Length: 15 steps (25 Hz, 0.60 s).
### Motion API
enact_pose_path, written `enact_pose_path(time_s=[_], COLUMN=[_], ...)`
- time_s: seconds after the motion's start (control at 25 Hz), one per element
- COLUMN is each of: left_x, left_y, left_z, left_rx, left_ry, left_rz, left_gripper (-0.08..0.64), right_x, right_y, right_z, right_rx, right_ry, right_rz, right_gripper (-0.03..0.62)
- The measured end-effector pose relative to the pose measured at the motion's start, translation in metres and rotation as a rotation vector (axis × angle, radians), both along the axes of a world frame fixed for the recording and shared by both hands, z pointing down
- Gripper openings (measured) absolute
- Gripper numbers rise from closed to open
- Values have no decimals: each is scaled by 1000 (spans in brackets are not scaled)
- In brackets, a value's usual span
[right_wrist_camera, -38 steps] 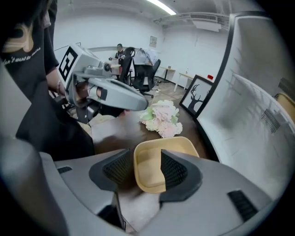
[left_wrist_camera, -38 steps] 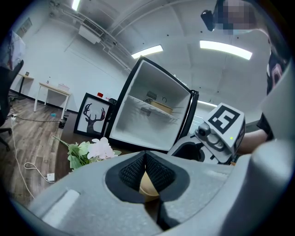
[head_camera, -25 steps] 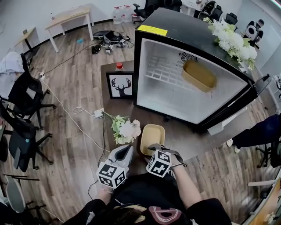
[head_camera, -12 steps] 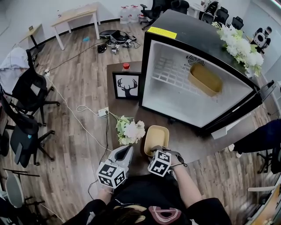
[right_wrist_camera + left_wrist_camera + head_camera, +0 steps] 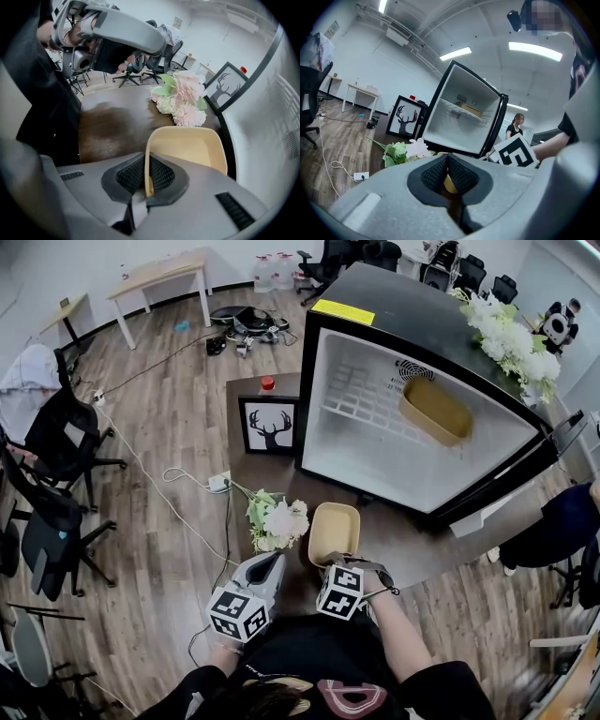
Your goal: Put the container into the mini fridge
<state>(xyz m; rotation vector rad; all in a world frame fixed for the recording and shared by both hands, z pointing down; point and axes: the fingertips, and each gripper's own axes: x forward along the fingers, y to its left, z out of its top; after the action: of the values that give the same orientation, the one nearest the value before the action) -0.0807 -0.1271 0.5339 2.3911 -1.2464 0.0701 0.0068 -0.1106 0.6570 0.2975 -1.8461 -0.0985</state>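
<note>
A shallow tan container rests on the dark table in front of the open mini fridge. My right gripper is at its near rim. In the right gripper view the jaws are closing and the pads press on the container rim on both sides, at the right gripper. My left gripper hovers beside it at the table's near edge, shut and holding nothing; the left gripper faces the fridge. A second tan container lies on the fridge's wire shelf.
A bunch of white flowers lies left of the container. A framed deer picture and a red-capped bottle stand left of the fridge. White flowers lie on the fridge top. Office chairs line the left floor.
My right gripper's jaws have come together on the container's near rim. The head view has shifted slightly. The left gripper has stayed where it was.
</note>
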Motion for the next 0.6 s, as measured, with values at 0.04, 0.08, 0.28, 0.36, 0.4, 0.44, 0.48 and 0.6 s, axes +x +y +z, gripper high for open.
enact_pose_path(time_s=[0.04, 0.08, 0.28, 0.36, 0.4, 0.44, 0.48, 0.6], left_x=[0, 1, 3, 4, 4, 4, 4, 4], left_y=[0, -1, -3, -3, -3, -3, -3, -4], left_z=[0, 0, -1, -1, -1, 0, 0, 0], left_rx=[1, 1, 3, 3, 3, 3, 3, 3], left_ry=[-1, -2, -7, -6, -6, -6, -5, -6], left_rz=[2, 5, 16, 17, 16, 15, 14, 12], left_gripper=[9, 9, 9, 9, 9, 9, 9, 9], right_x=[0, 0, 2, 3, 3, 3, 4, 8], right_y=[-1, -2, -2, -1, 0, 0, 0, -2], right_z=[0, -1, -3, -4, -5, -8, -9, -15], right_rx=[5, 11, 13, -3, -12, -17, -17, -3], right_ry=[2, 2, 12, 14, 12, 11, 14, 28], right_rz=[-1, 1, -17, -20, -21, -23, -28, -43], right_gripper=[20, 18, 14, 14, 14, 14, 14, 12])
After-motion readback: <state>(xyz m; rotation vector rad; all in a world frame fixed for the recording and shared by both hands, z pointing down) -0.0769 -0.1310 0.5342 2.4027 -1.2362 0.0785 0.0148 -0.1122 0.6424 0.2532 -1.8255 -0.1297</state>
